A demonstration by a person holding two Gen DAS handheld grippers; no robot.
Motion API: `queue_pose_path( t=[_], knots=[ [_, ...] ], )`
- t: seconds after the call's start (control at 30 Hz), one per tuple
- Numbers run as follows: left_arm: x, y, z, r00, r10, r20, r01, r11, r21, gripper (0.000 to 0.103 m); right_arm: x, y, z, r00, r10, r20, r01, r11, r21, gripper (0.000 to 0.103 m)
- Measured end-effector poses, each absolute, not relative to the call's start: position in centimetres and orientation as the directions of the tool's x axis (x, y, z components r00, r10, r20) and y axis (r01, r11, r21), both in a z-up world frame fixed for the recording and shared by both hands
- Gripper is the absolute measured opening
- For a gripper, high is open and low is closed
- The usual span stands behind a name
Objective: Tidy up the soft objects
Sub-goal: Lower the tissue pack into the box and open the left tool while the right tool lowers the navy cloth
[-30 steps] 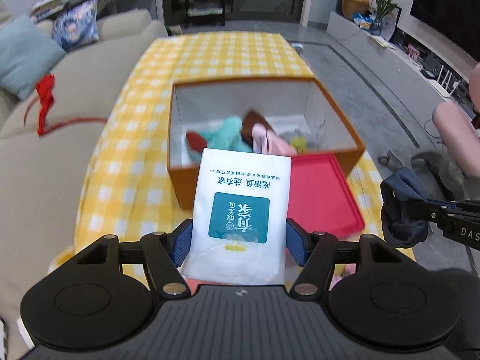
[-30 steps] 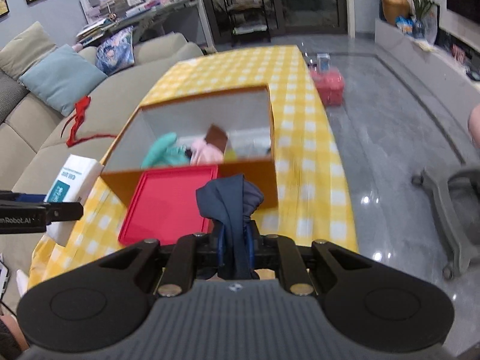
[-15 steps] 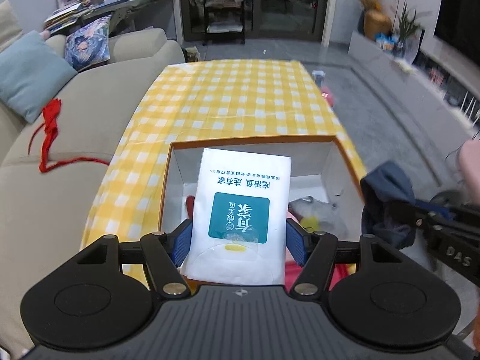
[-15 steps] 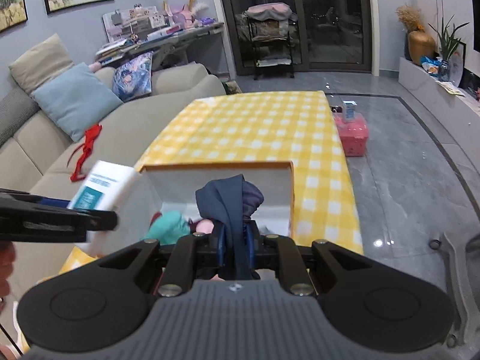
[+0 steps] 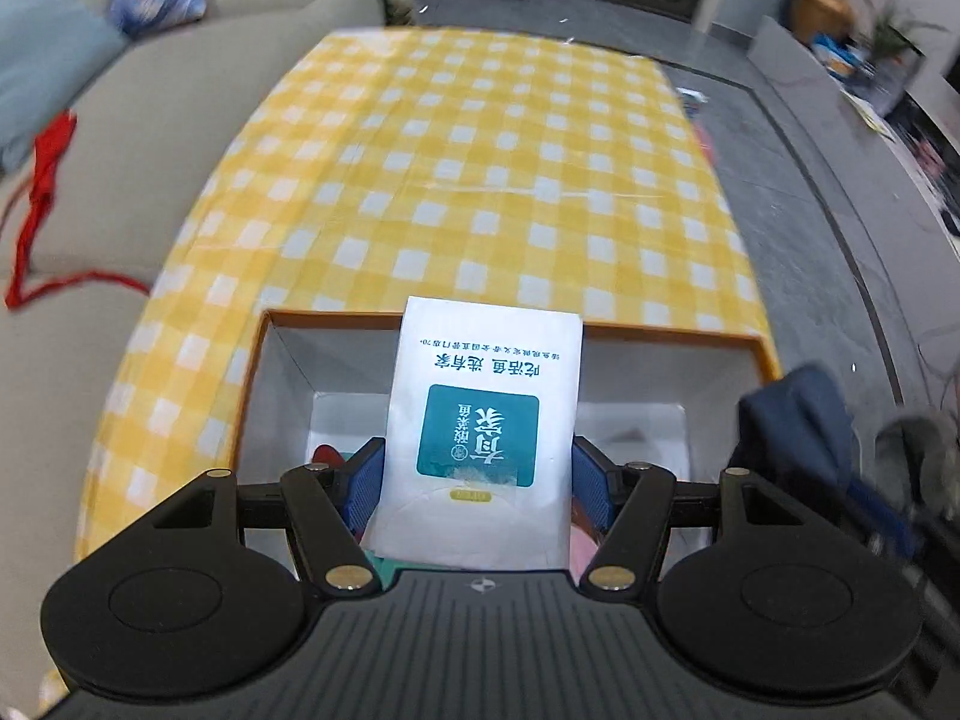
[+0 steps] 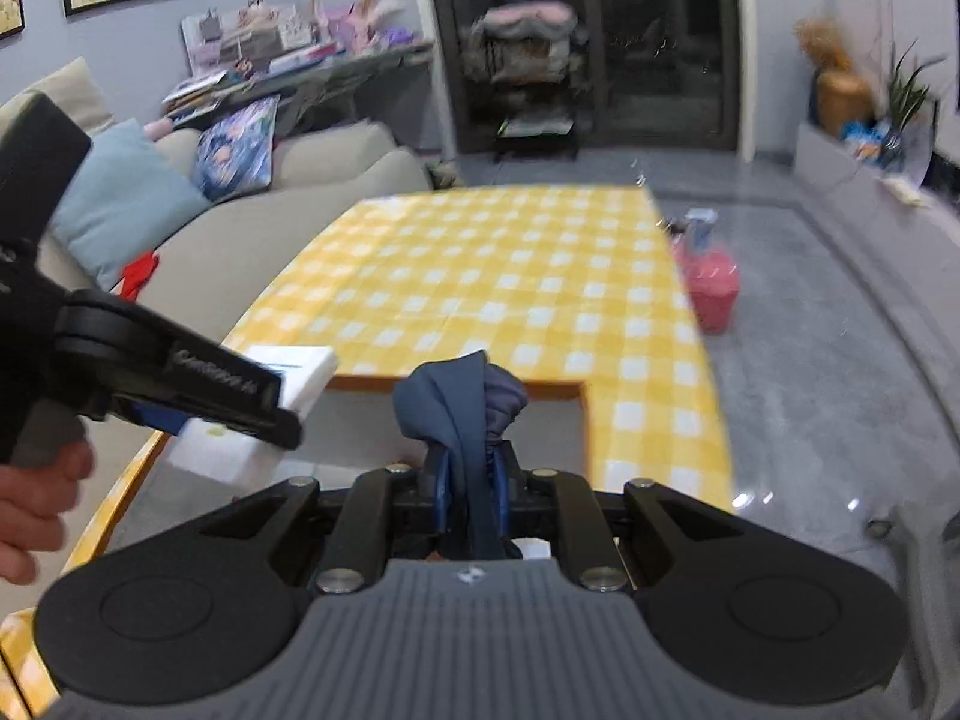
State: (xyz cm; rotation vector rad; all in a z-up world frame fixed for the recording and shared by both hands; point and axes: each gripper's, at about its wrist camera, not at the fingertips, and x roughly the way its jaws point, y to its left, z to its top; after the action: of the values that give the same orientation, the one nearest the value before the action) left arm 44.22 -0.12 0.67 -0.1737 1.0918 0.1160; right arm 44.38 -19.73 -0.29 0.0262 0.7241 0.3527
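Both tongs loaded and over the box point(image 5: 672, 333), judging by the views. Left tongs point(image 5: 477, 480) clamped on the white packet point(image 5: 486, 420), blue pads point(image 5: 365, 483) pressing its two side edges, jaws wide bc the packet is wide. Right tongs point(image 6: 469, 483) nearly together, pinching the navy cloth point(image 6: 459, 402) with the bunched end sticking out past the tips.

Step in hand, my read: drop both into the box.
- Left: tilt the packet down past the near wall before letting go. It stands tall in the grip and its top edge overlaps the far rim in the left view, so a high release may leave it leaning on the rim.
- Right: cloth is limp and may hang on the pads. Open fully, maybe a small shake.
- The two tongs sit close together in the right view, so stagger the releases to avoid a knock.

Looks:
- Packet: flat white pouch, teal square label, printed text upside down from the left cam, a faint round outline near its lower end. Looks soft, faces not visibly dented.
- Cloth: dark blue, folded and twisted into a knot-like bundle.
- Box: orange outside, white inside, on the yellow check counter point(image 5: 480, 150). A red bit point(image 5: 327, 455) and something pink point(image 5: 585, 546) show inside, rest hidden by the tongs.
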Motion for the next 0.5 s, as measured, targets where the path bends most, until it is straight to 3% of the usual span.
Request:
queue_pose_path(
  t=[0.23,0.5],
  knots=[
    [46.3,3.5,-5.0,0.329,0.018,-0.944,-0.269,0.96,-0.076,0.074,47.3,-18.4,-5.1,0.663,0.26,-0.702,-0.281,0.956,0.088,0.013],
    [46.7,4.3,-5.3,0.342,-0.005,-0.94,-0.241,0.966,-0.092,0.074,47.4,-18.9,-6.3,0.681,0.201,-0.704,-0.244,0.969,0.041,0.013]
  ],
)
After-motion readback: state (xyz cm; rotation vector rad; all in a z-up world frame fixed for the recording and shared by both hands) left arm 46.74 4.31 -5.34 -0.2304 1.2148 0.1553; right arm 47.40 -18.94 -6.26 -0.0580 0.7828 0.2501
